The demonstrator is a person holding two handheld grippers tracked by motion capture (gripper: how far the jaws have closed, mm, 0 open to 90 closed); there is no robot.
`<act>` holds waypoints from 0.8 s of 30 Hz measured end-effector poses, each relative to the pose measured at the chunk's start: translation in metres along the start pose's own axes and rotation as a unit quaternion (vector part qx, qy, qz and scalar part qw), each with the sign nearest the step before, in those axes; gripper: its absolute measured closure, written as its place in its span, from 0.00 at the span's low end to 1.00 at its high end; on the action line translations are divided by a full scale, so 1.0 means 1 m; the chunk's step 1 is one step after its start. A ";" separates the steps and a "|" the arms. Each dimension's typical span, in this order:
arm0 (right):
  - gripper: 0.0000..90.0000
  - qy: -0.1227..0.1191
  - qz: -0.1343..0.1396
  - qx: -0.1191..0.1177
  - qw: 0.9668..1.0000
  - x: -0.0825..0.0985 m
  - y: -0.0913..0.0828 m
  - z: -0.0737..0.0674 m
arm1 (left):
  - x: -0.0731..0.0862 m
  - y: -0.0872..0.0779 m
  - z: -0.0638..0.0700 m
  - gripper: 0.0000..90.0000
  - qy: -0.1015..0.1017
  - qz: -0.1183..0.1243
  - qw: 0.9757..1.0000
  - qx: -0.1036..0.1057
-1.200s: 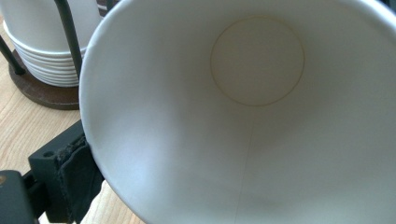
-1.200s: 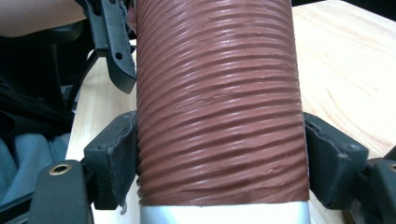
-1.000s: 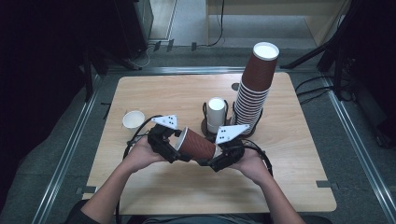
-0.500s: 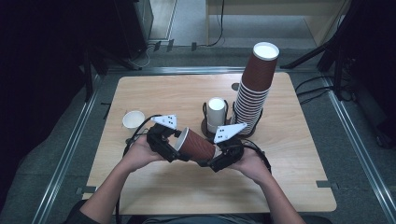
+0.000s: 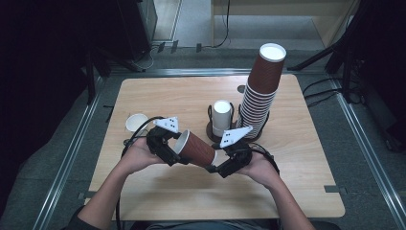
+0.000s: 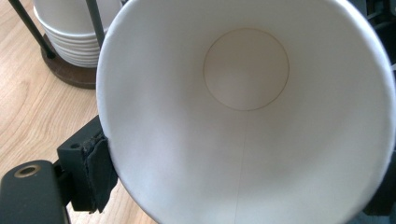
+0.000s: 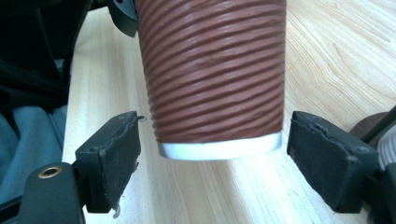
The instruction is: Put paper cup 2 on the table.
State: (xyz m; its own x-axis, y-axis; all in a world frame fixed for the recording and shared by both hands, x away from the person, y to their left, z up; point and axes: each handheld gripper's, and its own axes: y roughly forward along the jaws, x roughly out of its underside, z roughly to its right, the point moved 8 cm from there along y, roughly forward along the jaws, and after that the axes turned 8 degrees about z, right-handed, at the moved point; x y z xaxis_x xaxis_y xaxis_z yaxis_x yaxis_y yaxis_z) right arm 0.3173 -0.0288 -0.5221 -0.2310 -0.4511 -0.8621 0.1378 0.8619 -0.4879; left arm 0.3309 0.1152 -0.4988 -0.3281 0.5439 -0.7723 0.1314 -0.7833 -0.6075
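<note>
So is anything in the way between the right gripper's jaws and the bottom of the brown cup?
No, nothing visible is. In the right gripper view the brown cup hangs bottom-first between the right gripper's jaws, which stand open with a bare gap on each side. The left gripper holds the cup at its rim.

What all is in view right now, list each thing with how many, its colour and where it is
Paper cup: one, brown outside, white inside, lying sideways between the two claws.
Cup stack: one tall stack, brown, far right of table.
Cup holder: one, dark base with white cups, table centre.
Small cup: one, white, left of table.
Table: one, light wood.
Left claw: black, gripping the cup's rim.
Right claw: black, pads apart around the cup's base.
</note>
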 end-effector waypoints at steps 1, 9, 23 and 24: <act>0.20 0.001 -0.002 0.000 1.000 0.001 0.000 0.000 | 0.001 0.000 0.000 0.09 0.004 -0.005 1.000 -0.004; 0.20 -0.004 -0.014 0.006 1.000 0.005 0.002 0.002 | 0.006 0.004 -0.003 0.09 0.027 -0.049 0.998 -0.024; 0.20 -0.010 -0.043 0.004 0.999 0.014 0.015 0.001 | 0.011 0.018 0.002 0.09 0.053 -0.108 0.992 -0.037; 0.20 -0.009 -0.043 0.003 0.999 0.014 0.016 0.001 | 0.011 0.019 0.003 0.09 0.056 -0.111 0.992 -0.035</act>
State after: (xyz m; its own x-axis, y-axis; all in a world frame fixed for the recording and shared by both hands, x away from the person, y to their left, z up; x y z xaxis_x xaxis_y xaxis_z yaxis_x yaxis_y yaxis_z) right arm 0.3168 -0.0215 -0.5423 -0.2244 -0.5284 -0.8188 0.1239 0.8180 -0.5618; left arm 0.3273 0.1054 -0.5186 -0.2513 0.7335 -0.6315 0.1342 -0.6197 -0.7733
